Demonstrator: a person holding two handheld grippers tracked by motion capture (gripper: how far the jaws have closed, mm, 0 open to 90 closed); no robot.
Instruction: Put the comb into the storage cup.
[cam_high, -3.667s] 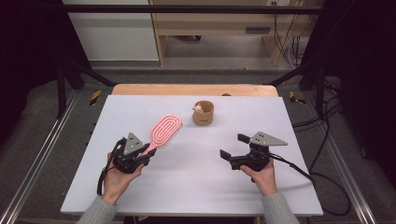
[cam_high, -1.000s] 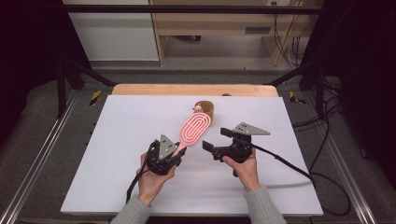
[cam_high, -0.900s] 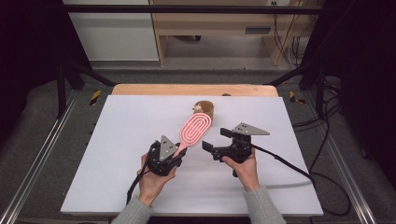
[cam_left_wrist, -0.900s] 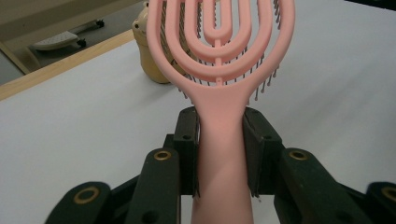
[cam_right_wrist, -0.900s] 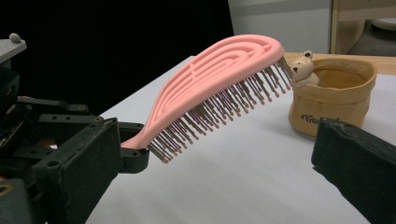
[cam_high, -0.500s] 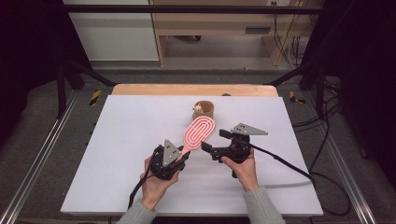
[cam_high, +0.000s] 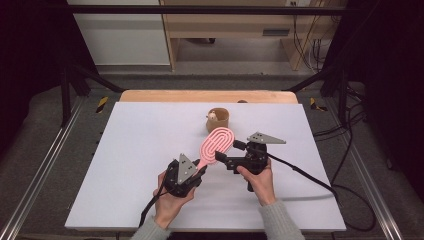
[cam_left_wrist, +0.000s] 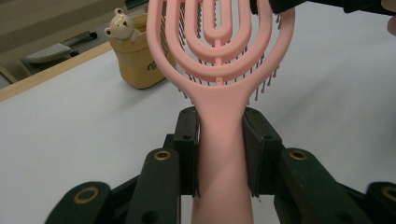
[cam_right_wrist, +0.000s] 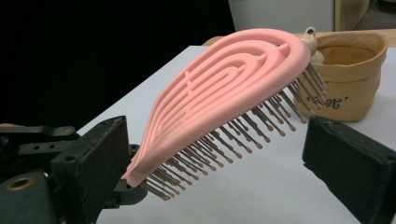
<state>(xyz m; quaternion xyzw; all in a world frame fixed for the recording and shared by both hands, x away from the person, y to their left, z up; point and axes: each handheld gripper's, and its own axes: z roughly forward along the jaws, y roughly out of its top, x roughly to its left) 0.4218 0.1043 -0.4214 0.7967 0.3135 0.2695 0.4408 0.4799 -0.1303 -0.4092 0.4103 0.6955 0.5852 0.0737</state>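
A white table (cam_high: 130, 150) fills the middle. A wooden strip (cam_high: 200, 96) runs along the table's far edge. Beyond the table stand a white cabinet (cam_high: 115, 35) and a wooden shelf unit (cam_high: 225, 25). Black cables (cam_high: 350, 145) lie on the floor right of the table, and a metal rail (cam_high: 45, 165) runs along its left.

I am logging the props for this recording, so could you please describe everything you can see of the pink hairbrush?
The pink hairbrush looks like matte plastic, with an oval head of open concentric loops and thin ball-tipped bristles pointing down. The left gripper clamps its handle, holding it tilted above the table. The right gripper is open around the head, not touching.
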